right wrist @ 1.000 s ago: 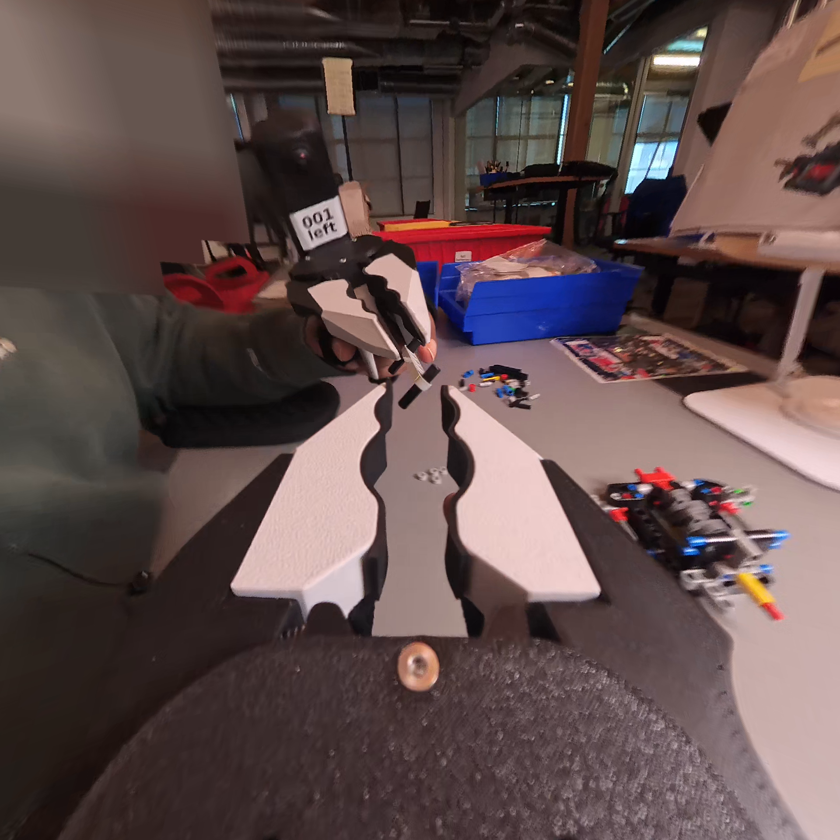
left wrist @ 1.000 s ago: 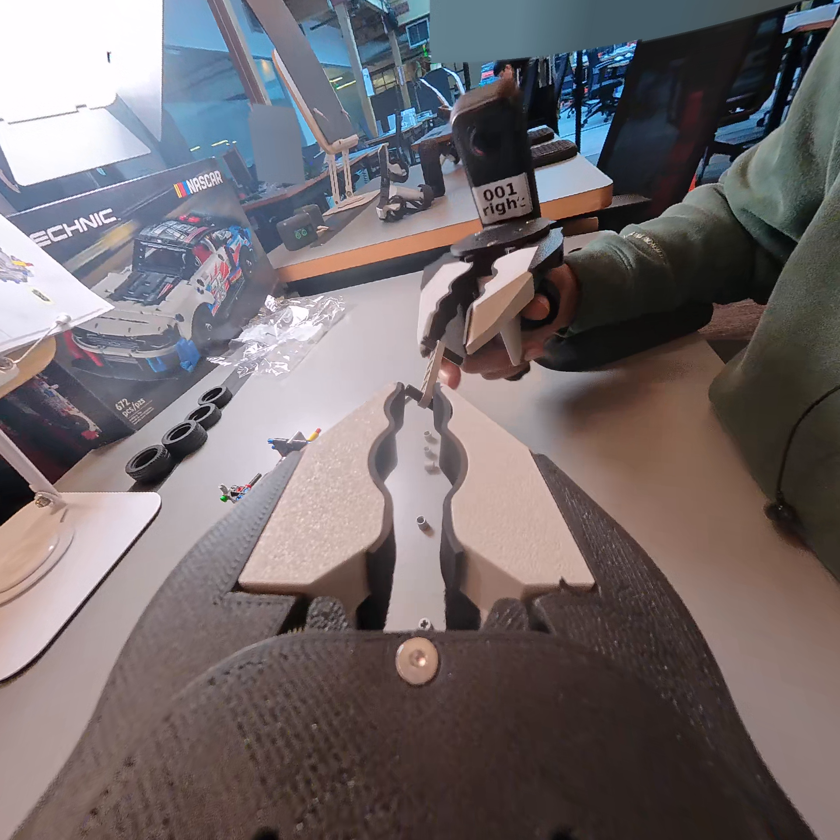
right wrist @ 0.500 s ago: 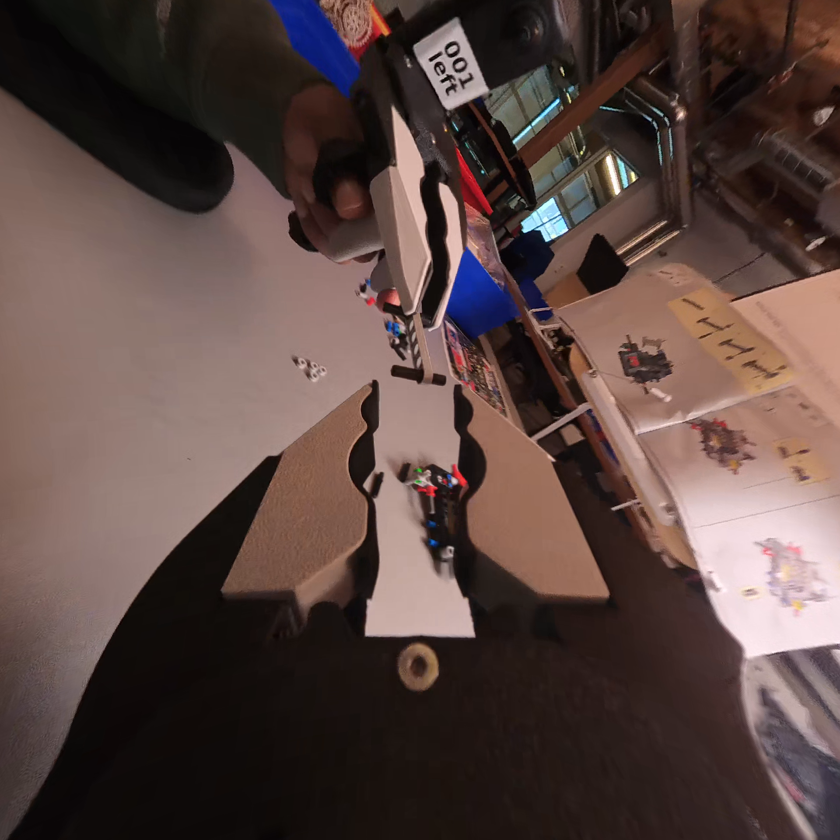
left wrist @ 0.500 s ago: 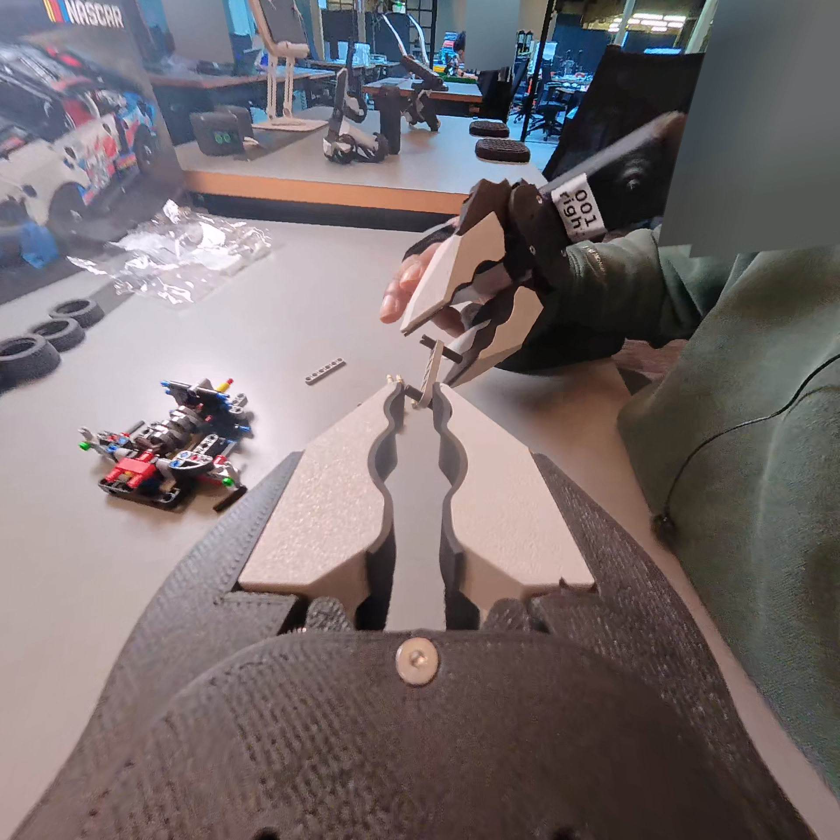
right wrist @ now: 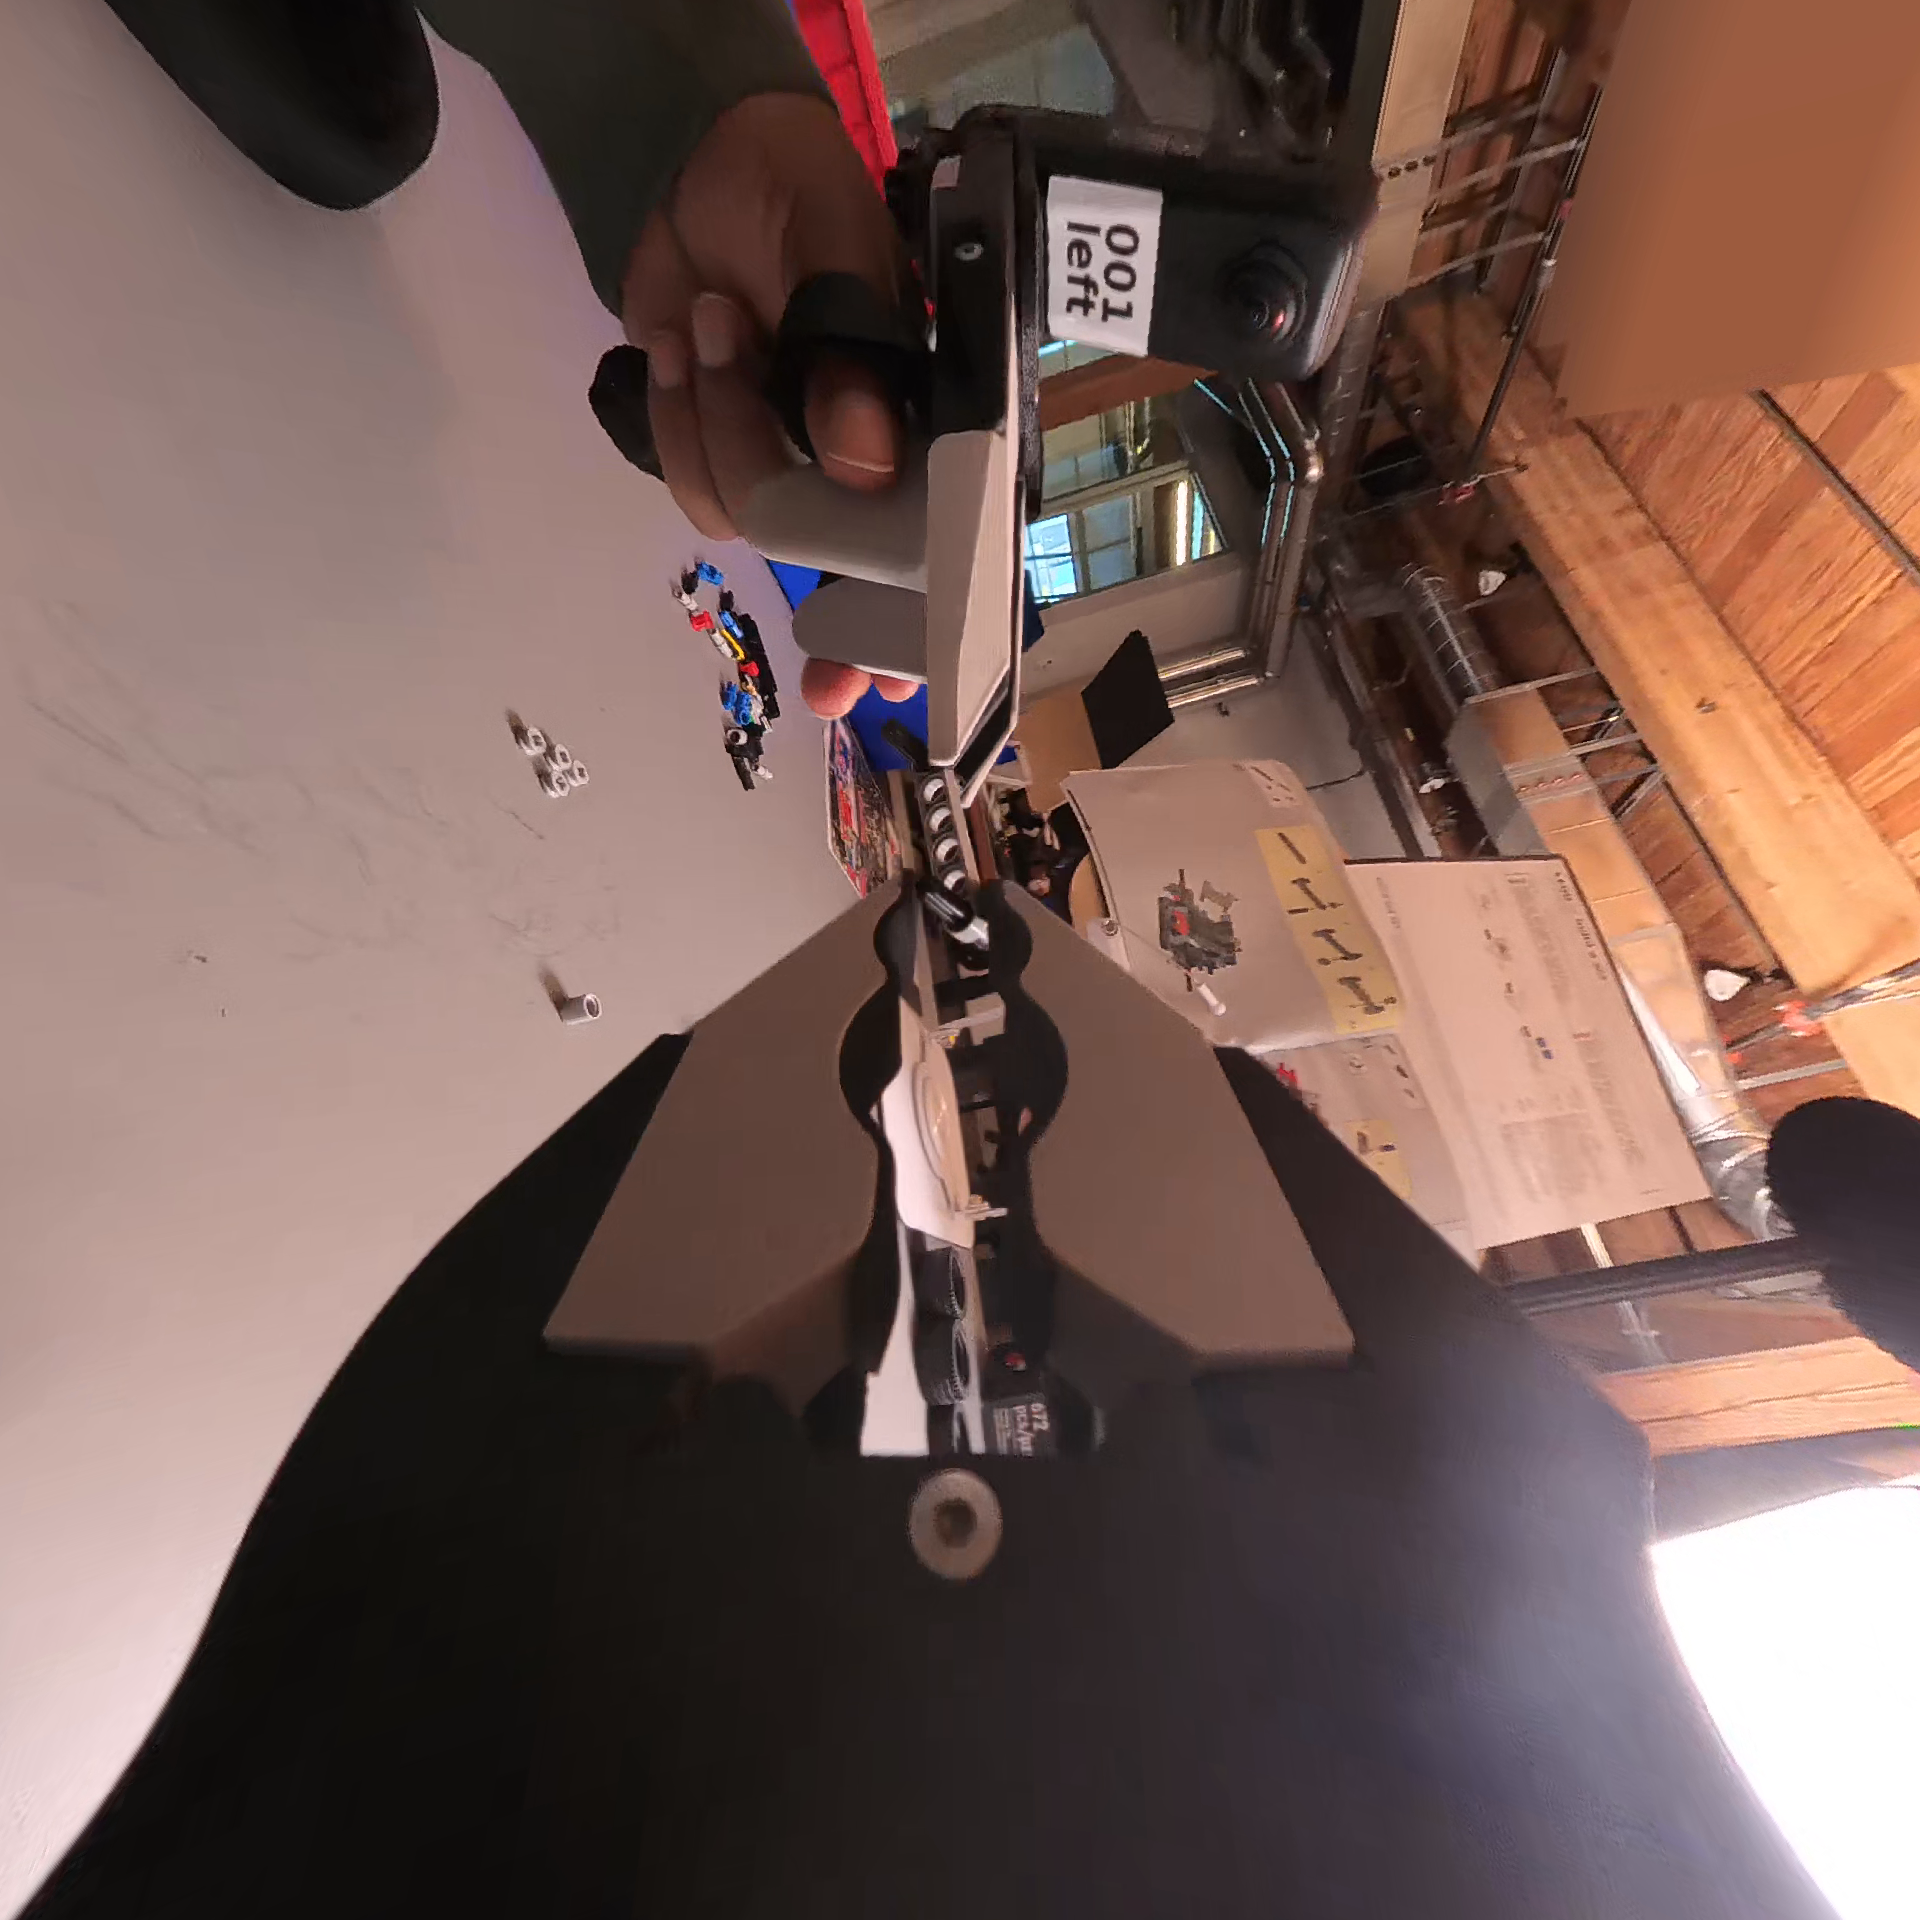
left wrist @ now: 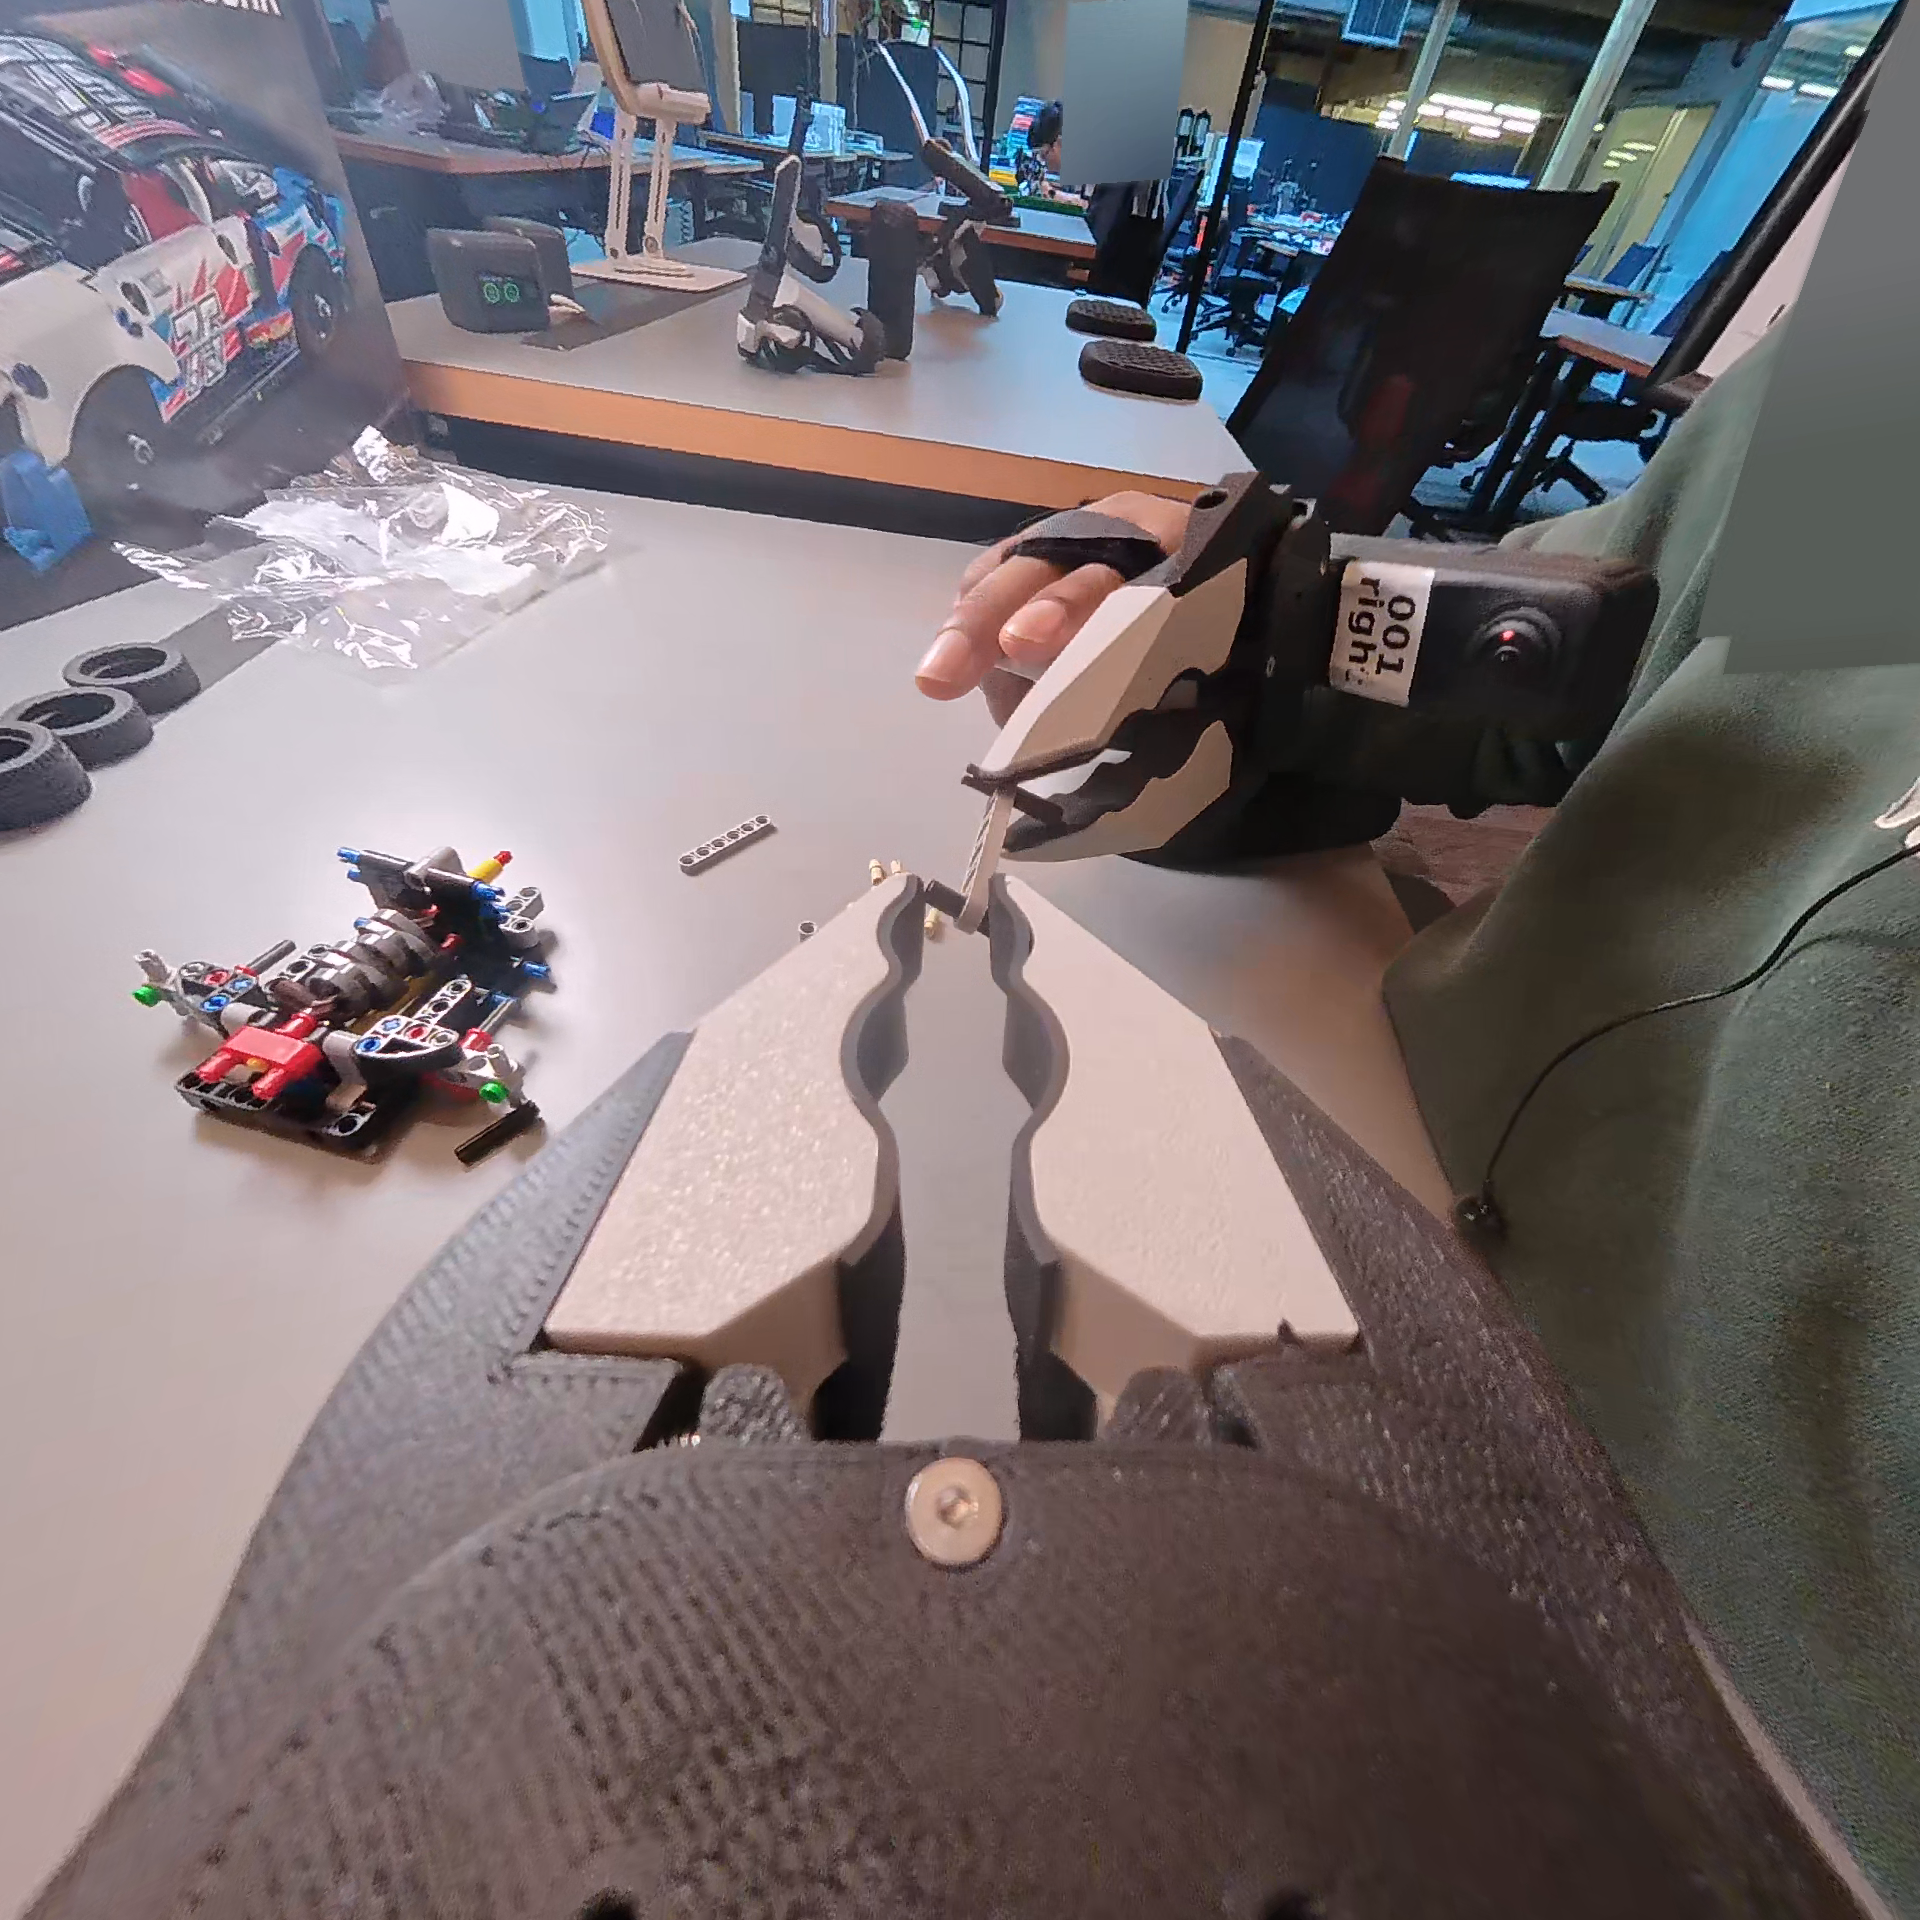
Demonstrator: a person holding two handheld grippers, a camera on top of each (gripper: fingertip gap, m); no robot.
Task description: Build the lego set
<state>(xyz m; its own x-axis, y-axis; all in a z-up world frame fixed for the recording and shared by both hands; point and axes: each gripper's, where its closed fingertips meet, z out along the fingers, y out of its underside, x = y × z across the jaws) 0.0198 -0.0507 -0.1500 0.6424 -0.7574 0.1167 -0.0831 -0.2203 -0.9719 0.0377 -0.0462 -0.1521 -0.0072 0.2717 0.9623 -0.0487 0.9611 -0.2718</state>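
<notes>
Lego beam, a thin light-grey strip with a row of round holes, hangs between the two grippers above the grey surface. The left gripper has its jaws clenched on the beam's lower end, where a short black pin sticks out sideways. The right gripper, lying on its side, closes its jaws on a black axle that crosses the beam's upper end. In the right wrist view the same beam runs from the left gripper down into the tips of the right gripper, and a black pin with a pale band sits between those tips. A person's hands in fingerless black gloves and dark green sleeves hold both tools.

Just beyond the left gripper's tips a few tiny tan pins lie on the surface, with a flat grey holed strip near them. Farther toward the left edge rests a partly built chassis of black, red, blue and grey parts, a loose black rod beside it. Black rubber tyres and crumpled clear plastic bags lie near the far left corner, before the printed set box. The right wrist view shows small grey bushes, one grey tube and a scatter of coloured small parts.
</notes>
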